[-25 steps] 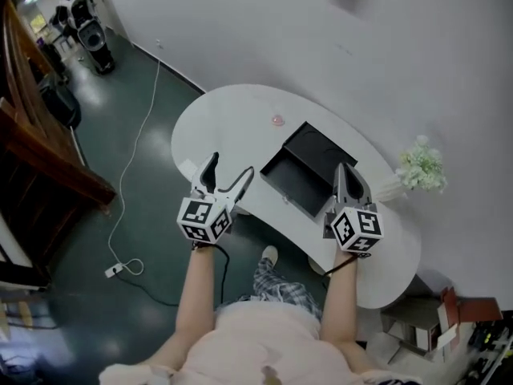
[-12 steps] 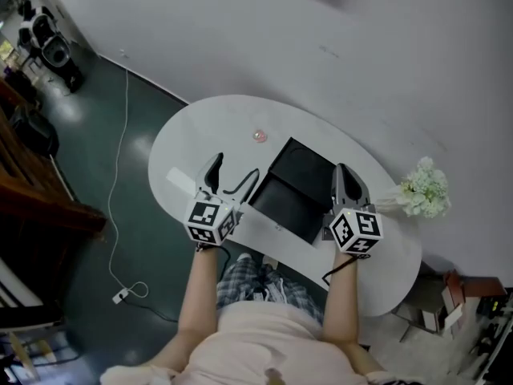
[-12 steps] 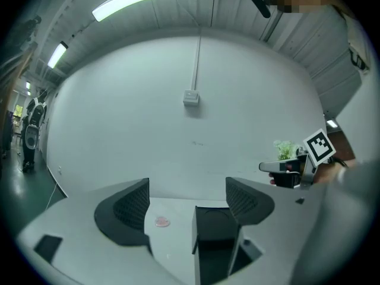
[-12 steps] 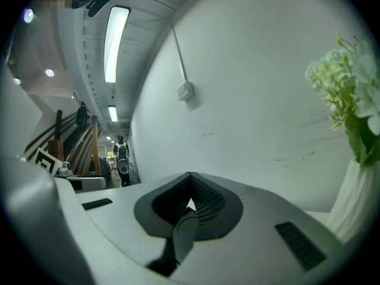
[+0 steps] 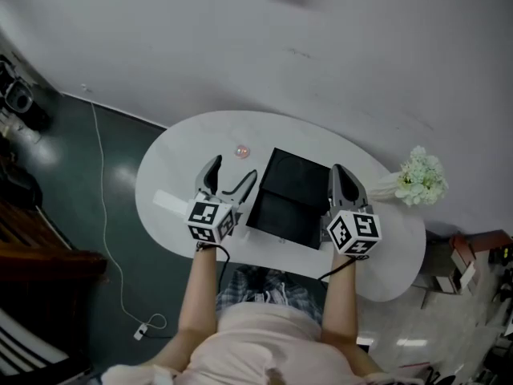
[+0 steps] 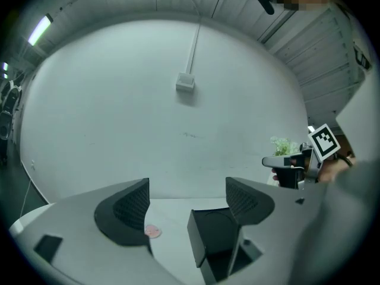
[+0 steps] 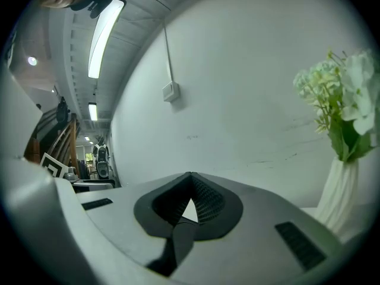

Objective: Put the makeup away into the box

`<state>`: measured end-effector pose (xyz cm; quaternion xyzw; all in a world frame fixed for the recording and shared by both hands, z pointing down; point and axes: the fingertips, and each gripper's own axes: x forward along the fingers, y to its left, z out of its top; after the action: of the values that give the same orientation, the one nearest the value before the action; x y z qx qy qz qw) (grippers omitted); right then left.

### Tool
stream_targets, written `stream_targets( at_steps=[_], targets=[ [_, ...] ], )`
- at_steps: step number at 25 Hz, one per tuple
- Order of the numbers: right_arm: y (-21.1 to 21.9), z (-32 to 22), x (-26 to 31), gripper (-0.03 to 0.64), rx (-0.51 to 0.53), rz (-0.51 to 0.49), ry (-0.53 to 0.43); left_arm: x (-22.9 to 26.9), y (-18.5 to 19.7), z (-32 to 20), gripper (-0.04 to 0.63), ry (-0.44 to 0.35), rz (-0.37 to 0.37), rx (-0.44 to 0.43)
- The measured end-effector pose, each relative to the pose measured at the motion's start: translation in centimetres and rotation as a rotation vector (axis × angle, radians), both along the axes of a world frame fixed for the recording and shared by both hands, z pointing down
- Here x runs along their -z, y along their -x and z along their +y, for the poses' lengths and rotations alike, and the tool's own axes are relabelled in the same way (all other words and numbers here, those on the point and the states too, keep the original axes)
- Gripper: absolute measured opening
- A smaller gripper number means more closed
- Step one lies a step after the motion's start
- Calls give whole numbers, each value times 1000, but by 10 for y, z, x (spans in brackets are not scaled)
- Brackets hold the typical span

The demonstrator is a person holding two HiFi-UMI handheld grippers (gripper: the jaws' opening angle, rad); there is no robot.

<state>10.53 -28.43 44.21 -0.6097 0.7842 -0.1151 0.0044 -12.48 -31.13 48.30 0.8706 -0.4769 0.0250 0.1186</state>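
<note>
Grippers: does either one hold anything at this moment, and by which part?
Nothing is held. The left gripper has its jaws apart and empty; the right gripper has its jaws together with nothing between them.

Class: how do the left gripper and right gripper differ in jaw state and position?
The left gripper has its jaws wide apart; the right gripper has them closed together. The left gripper is beside the black box's left edge; the right gripper is at its right edge. Both hold nothing.

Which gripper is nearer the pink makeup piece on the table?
Left. The left gripper is just short of the pink makeup piece; the right gripper is beyond the black box from it.
</note>
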Motion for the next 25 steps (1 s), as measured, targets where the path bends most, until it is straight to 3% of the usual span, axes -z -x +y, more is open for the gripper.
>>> stream_targets(
  at_steps=[5, 11, 19, 25],
  targets=[
    [9, 4, -8, 15, -53, 2, 11, -11, -3, -9, 387, 22, 3, -67],
    [28, -13, -12, 15, -29, 9, 30, -24, 1, -27, 387, 57, 0, -70],
    [70, -55, -17, 15, 69, 29, 66, -48, 9, -54, 387, 139, -25, -51],
    [106, -94, -39, 15, 150, 41, 145, -91, 17, -82, 387, 227, -66, -5]
  ],
)
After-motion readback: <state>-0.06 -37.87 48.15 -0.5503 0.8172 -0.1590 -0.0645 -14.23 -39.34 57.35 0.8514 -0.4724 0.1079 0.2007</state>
